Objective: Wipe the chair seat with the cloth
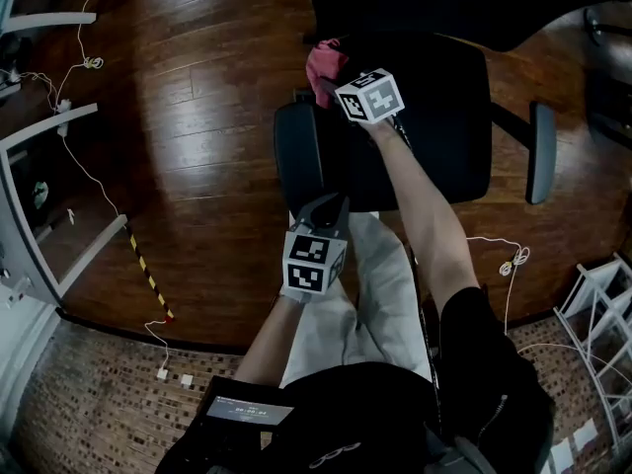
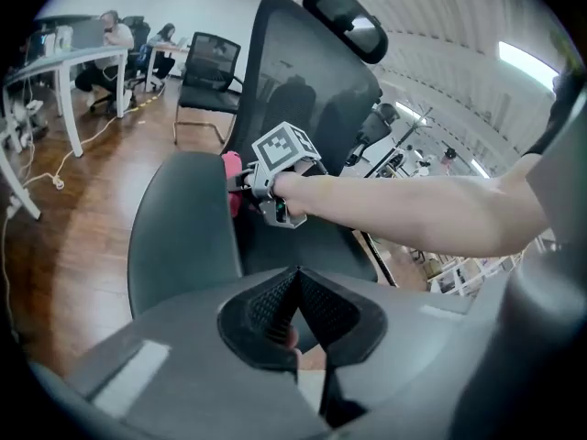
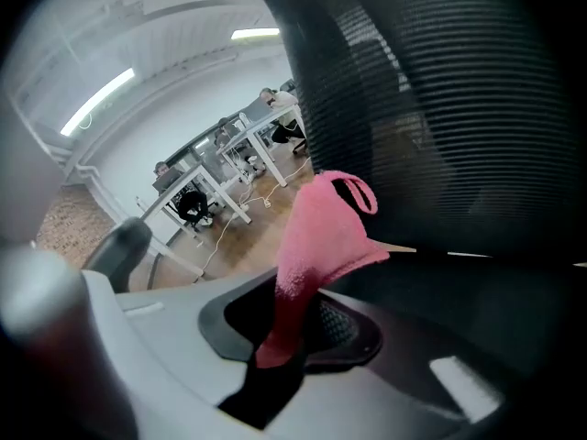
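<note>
While the left gripper (image 1: 328, 207) hangs with jaws pressed together on nothing, just over the chair's near armrest (image 1: 296, 156), the right gripper (image 1: 326, 79) ahead of it is clamped on a pink cloth (image 1: 324, 62). Cloth bunches out past the right jaws' tips, in front of the mesh backrest (image 3: 459, 108). Black chair seat (image 1: 444, 117) lies right of both grippers; cloth-to-seat contact not discernible.

The right tool (image 1: 327, 84) hides part of the cloth (image 1: 323, 60); the backrest (image 1: 444, 3) covers the far side of the chair seat (image 1: 439, 126).
</note>
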A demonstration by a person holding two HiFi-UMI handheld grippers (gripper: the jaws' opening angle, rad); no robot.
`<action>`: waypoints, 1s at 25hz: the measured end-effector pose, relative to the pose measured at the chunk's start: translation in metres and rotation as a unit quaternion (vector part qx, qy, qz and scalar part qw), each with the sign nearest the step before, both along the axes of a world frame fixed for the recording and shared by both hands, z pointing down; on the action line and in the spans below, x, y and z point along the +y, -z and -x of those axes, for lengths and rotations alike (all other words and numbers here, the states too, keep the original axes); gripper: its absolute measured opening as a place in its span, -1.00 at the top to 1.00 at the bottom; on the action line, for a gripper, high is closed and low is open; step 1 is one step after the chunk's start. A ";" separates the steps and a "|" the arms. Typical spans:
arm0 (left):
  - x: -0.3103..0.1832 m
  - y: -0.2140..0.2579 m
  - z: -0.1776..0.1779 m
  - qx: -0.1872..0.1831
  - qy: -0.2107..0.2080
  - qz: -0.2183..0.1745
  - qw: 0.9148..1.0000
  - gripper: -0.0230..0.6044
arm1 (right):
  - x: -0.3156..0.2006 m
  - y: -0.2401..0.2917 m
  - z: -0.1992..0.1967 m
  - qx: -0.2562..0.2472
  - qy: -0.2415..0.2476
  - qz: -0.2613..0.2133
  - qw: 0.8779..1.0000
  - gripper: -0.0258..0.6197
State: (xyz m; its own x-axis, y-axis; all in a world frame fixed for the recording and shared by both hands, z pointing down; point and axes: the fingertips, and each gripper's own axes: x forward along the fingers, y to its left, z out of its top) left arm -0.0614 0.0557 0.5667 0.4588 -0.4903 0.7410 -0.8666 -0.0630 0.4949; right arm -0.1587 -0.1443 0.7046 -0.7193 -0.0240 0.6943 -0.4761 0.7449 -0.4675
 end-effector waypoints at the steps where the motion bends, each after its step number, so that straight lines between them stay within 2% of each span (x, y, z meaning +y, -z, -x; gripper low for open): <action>1: 0.000 -0.001 0.000 0.013 0.004 0.011 1.000 0.95 | -0.002 -0.006 0.004 0.005 0.002 0.003 1.000 0.71; 5: 0.000 -0.002 -0.001 0.049 0.008 0.041 0.998 0.95 | -0.012 -0.032 0.007 0.038 0.011 0.008 0.999 0.71; 10: 0.001 -0.004 -0.001 0.066 0.017 0.066 0.995 0.95 | -0.030 -0.052 -0.019 0.061 -0.021 0.018 0.998 0.71; 15: 0.001 -0.006 0.001 0.060 0.018 0.074 0.995 0.95 | -0.052 -0.061 -0.050 0.081 -0.040 0.010 0.996 0.71; 25: -0.001 -0.008 0.006 0.028 0.031 0.070 0.997 0.95 | -0.103 -0.082 -0.155 0.134 -0.095 0.005 0.986 0.71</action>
State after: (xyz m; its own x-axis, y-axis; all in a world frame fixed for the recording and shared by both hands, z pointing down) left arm -0.0673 0.0551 0.5752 0.4727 -0.4134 0.7782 -0.8379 0.0626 0.5422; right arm -0.0039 -0.2477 0.7862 -0.4926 -0.1327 0.8601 -0.7143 0.6261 -0.3125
